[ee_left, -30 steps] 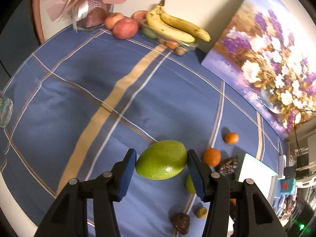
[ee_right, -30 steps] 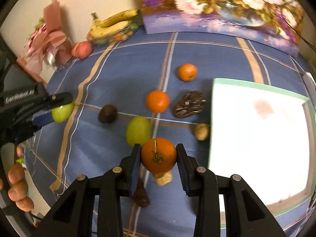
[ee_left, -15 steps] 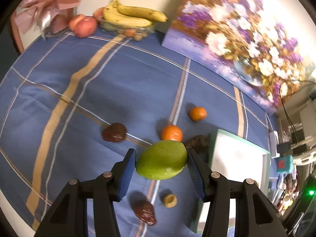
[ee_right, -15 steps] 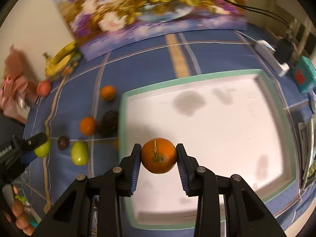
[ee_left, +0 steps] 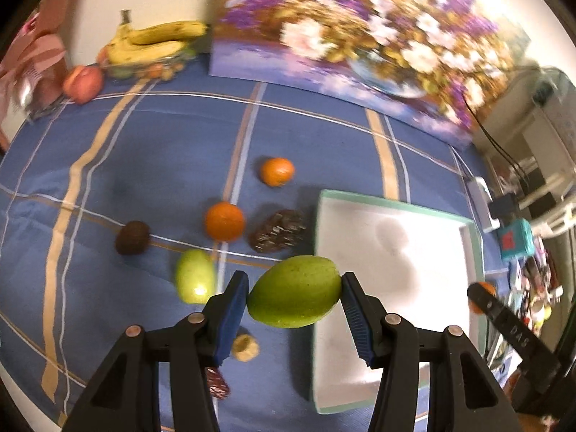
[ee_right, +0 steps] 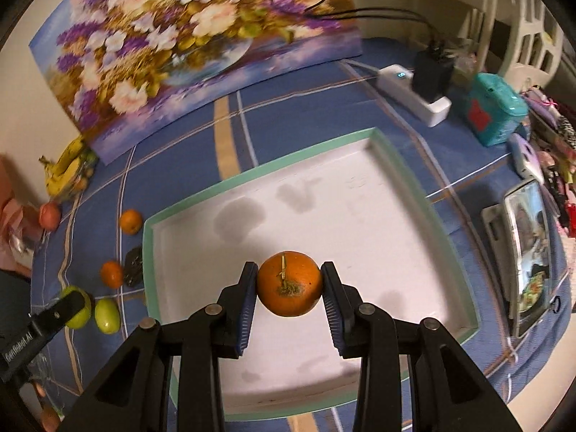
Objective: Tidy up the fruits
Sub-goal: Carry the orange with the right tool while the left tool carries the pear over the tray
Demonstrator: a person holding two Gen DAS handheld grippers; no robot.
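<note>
**Inspector:** Status of both grippers?

**Assistant:** The right gripper [ee_right: 289, 289] is clamped on an orange [ee_right: 289, 288], stem end facing the camera, and holds it above the white floor of the tray [ee_right: 363, 136]. The orange looks clear of the floor, though I cannot tell the gap for certain. The left gripper [ee_left: 294, 297] is clamped on a large green fruit [ee_left: 294, 296], held over the blue cloth [ee_left: 162, 136] just beside the tray's left rim.

**Inspector:** Anything in the tray?

**Assistant:** Nothing lies in it. Only grey stains show on the floor. No fruit has been delivered as far as these views show.

**Inspector:** What remains loose?

**Assistant:** On the cloth left of the tray: two oranges [ee_left: 225, 221] [ee_left: 276, 171], a smaller green fruit [ee_left: 195, 276], a dark round fruit [ee_left: 131, 237], a dark scaly lump [ee_left: 279, 230] touching or nearly touching the tray's rim, a small tan piece [ee_left: 245, 348] and a dark piece partly hidden under the left gripper. Bananas [ee_left: 154, 41] and a peach [ee_left: 83, 84] sit far back by the wall; whether they belong to the job, I cannot say.

**Inspector:** Assessment?

**Assistant:** Early stage. In my judgement the orange is closest to release, the green fruit follows, and at least seven pieces are left.
</note>
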